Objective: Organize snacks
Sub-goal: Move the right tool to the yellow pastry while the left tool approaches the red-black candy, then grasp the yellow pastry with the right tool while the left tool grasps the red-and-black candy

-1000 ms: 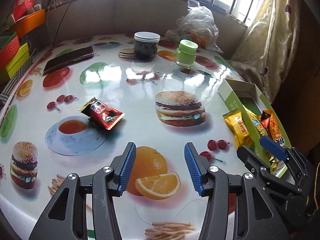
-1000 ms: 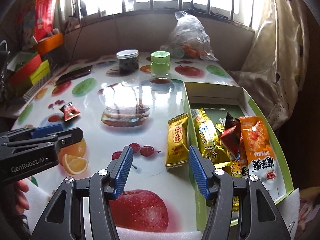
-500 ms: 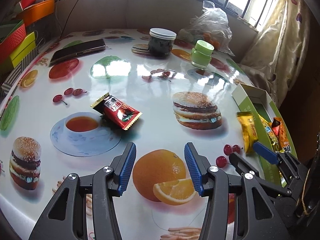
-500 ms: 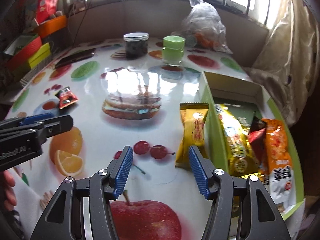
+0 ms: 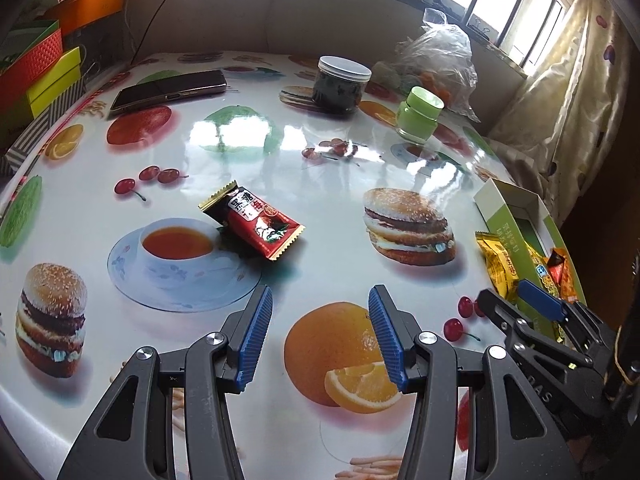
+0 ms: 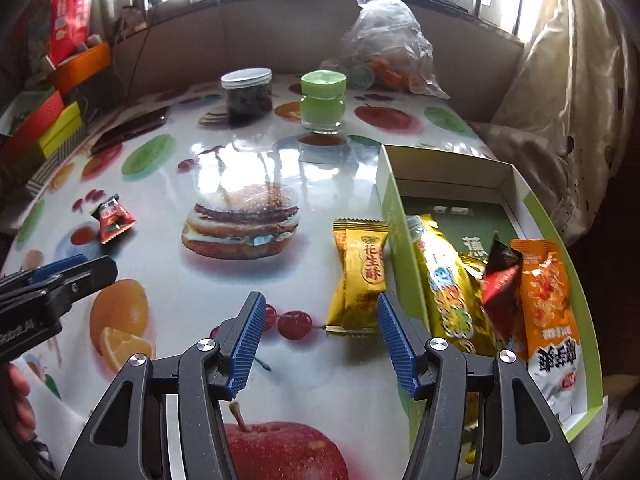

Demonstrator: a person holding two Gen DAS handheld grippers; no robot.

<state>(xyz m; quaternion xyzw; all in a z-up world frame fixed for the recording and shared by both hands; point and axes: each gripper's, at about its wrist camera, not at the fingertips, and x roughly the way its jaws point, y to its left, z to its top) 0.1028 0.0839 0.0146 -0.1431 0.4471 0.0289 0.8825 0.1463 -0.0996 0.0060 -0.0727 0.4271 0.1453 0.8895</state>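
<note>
On the table (image 6: 328,184): two loose snacks, a red packet (image 5: 256,222) and a gold packet (image 6: 360,276); left gripper (image 5: 320,336) and right gripper (image 6: 320,344) both agape, empty.

Red-black packet (image 5: 253,223), gold packet (image 6: 359,276), fruit-and-burger-print tablecloth (image 5: 280,152).

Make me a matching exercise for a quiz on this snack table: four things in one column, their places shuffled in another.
1 red packet
2 yellow packet
3 orange packet
4 green jar

a inside the green box
b on the printed teacup saucer's edge
c far side of the table, beside the dark jar
d on the table, just outside the box

Pairs: 1-b, 2-d, 3-a, 4-c
</note>
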